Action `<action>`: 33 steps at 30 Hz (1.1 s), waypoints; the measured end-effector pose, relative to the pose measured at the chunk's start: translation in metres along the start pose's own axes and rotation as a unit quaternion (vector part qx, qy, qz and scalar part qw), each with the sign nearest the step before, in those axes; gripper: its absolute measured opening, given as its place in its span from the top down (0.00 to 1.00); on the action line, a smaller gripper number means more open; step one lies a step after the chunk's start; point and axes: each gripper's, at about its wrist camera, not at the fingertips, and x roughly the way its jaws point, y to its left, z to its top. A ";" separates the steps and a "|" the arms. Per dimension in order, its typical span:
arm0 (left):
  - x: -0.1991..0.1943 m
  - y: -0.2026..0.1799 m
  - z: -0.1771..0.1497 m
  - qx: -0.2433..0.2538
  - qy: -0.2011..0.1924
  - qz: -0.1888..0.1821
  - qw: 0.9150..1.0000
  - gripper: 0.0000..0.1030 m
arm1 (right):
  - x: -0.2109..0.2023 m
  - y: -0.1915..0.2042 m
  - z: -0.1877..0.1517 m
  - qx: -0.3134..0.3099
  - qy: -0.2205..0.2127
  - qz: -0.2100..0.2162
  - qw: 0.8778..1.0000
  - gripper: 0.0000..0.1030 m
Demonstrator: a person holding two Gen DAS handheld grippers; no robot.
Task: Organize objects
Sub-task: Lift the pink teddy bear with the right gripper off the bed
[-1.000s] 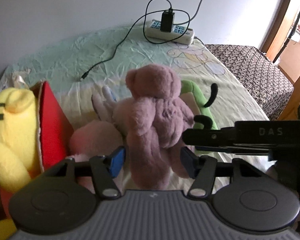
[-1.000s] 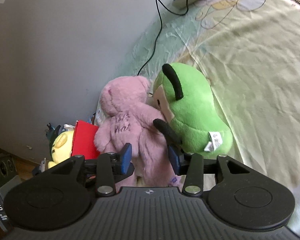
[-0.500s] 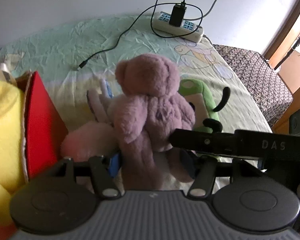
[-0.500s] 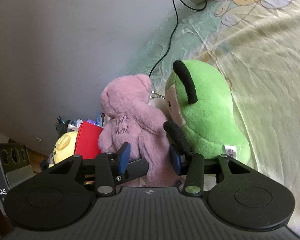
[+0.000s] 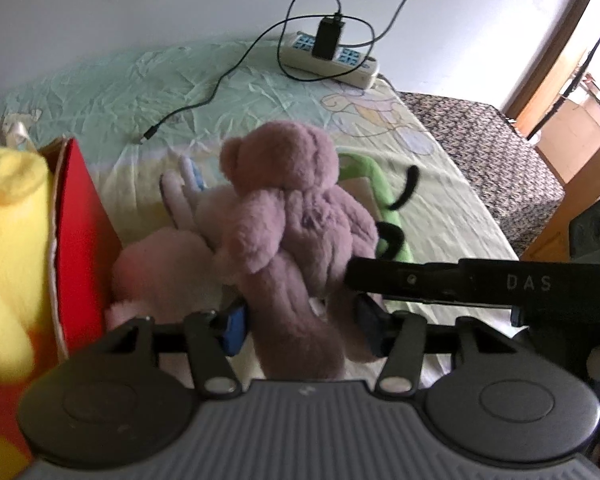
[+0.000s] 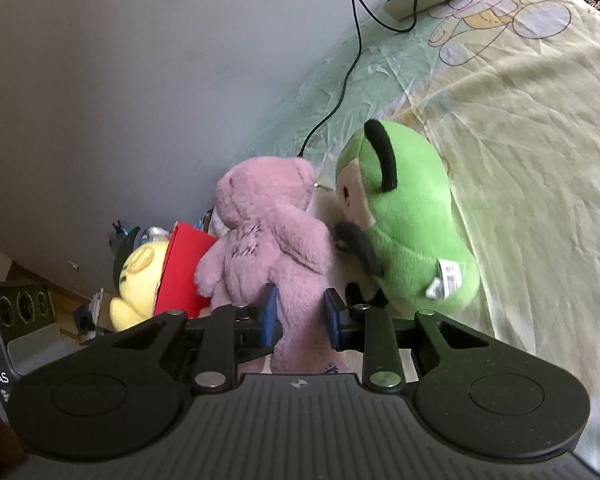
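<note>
Pink teddy bear (image 6: 268, 240) is held upright on the bed (image 6: 520, 128) between a green plush (image 6: 412, 216) and a red box (image 6: 184, 264). Its lower body is clamped by the left gripper (image 5: 300, 320), whose jaws have just been closing. One of its legs is pinched by the right gripper (image 6: 300, 316), also just narrowed. A yellow plush (image 5: 8, 248) is seen beside the box.
</note>
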 end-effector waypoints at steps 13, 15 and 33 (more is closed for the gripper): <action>-0.023 -0.030 -0.038 0.043 -0.001 -0.010 0.999 0.46 | -0.031 0.011 -0.033 -0.030 0.006 -0.030 0.999 0.75; -0.028 -0.033 -0.042 0.048 -0.004 -0.012 0.999 0.46 | -0.036 0.014 -0.039 -0.032 0.004 -0.030 0.999 0.75; -0.051 -0.021 -0.090 0.071 0.017 -0.046 0.996 0.46 | -0.042 0.032 -0.093 -0.039 0.037 -0.065 0.996 0.76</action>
